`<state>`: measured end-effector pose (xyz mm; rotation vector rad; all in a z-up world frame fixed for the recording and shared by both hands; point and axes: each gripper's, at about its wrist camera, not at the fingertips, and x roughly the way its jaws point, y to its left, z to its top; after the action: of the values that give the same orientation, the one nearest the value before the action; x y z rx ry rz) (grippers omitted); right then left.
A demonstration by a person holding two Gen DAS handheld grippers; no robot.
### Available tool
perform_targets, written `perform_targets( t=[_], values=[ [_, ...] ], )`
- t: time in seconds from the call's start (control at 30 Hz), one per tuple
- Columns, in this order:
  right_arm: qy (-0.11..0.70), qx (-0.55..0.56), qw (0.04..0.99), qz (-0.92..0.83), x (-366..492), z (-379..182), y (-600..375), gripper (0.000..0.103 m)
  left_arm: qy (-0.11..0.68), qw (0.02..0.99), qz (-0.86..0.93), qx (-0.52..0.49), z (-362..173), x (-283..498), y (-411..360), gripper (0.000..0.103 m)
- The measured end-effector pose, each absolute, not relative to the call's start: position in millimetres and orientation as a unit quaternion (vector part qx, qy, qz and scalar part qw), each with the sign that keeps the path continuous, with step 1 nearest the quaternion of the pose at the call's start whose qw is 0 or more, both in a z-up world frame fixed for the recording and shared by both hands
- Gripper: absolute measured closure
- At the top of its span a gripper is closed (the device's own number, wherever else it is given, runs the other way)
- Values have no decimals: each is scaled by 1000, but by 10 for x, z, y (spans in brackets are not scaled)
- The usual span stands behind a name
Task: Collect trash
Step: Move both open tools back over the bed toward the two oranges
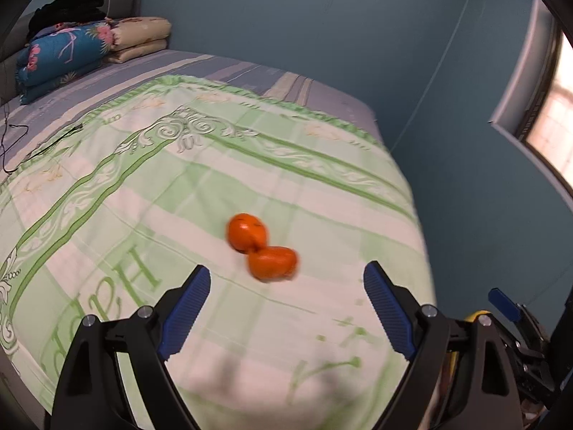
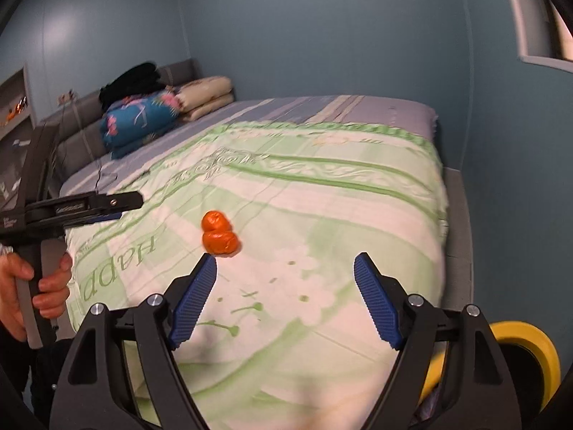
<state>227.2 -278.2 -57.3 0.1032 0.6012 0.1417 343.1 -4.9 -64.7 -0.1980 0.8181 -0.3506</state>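
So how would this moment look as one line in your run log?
left gripper: open, empty | right gripper: open, empty | orange trash: on bedspread, untouched

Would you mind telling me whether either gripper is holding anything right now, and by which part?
Nothing is held: the left gripper and right gripper are open and empty; the orange peel lies untouched on the bed cover.

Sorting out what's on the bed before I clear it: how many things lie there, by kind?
Orange peel pieces: 2
Folded quilts by the headboard: 2
Black clothing pile: 1
Green patterned cover: 1
Black cable: 1
Total: 7
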Motion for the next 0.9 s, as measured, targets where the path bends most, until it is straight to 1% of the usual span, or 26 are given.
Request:
perform_targets(
  t=[0.2,0.47,0.63,0.9],
  values=[
    [329,35,939,97,2695,-839,-2449,28,432,884,-149,-97,-984,3885,96,19],
    [370,20,920,126,3142,-1128,-2101,28,476,866,-130,-78,-1416,4468,103,19],
    [392,11,909,140,3388,-1259,-1918,28,491,858,-132,-72,-1555,4693,25,19],
    [403,2,904,143,3627,-1342,-1812,28,508,850,-132,-52,-1751,4950,-98,19]
  ],
)
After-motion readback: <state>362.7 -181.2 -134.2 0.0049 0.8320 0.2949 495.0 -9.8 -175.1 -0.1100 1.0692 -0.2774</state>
